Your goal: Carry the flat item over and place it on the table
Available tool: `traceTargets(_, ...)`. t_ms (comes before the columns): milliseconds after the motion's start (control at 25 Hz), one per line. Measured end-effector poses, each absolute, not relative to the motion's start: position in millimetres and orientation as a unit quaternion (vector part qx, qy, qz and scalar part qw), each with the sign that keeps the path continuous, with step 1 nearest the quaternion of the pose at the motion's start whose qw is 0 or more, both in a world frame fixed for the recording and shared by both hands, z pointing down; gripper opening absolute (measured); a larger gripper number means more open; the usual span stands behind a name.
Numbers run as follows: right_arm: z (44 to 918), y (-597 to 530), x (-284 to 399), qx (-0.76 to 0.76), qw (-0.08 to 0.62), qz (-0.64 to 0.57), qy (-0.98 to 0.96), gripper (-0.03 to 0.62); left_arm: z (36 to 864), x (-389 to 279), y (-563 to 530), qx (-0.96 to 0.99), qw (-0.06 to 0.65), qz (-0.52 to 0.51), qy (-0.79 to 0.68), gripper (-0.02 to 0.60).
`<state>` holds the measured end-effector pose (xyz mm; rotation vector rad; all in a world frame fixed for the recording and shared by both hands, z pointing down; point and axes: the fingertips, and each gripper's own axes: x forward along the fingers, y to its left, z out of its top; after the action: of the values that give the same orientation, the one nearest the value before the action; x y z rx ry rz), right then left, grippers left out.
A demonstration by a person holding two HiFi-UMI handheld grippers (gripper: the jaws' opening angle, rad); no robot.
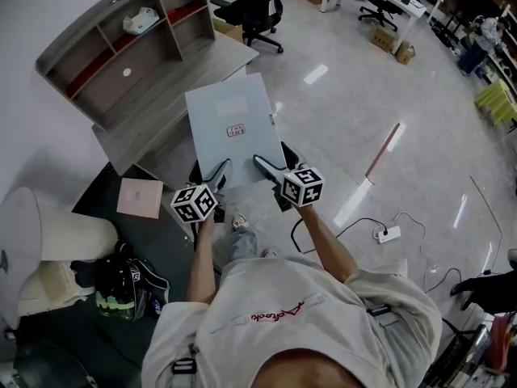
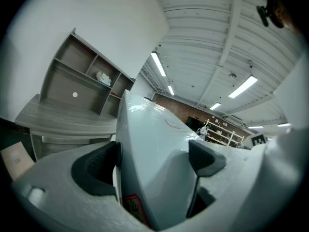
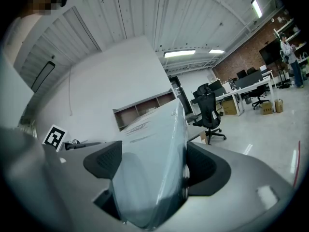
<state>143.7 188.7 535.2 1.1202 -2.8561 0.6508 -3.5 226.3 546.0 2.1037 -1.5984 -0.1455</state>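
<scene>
A flat pale blue-grey folder (image 1: 230,128) with a small red label is held level in the air in front of the person. My left gripper (image 1: 216,175) is shut on its near left edge, and my right gripper (image 1: 263,165) is shut on its near right edge. In the left gripper view the folder (image 2: 149,149) runs away between the dark pads. The right gripper view shows the folder (image 3: 154,168) clamped between both pads the same way. The grey wooden table (image 1: 153,132) with a shelf unit on it stands just beyond the folder's far edge.
A black office chair (image 1: 258,10) stands behind the table's far end. A pink square box (image 1: 140,197) lies on a dark mat at the left, near a white bin (image 1: 48,233) and a bag (image 1: 121,285). A power strip with cable (image 1: 388,234) lies on the floor at the right.
</scene>
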Motion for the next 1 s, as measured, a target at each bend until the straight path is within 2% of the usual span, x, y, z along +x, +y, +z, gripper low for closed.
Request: traceTargets(1000,520,2,19,0.396,0.004,0.185,-0.899,0.419,537,-131,28,0.793,0.248,-0.067,-0.553,0.474)
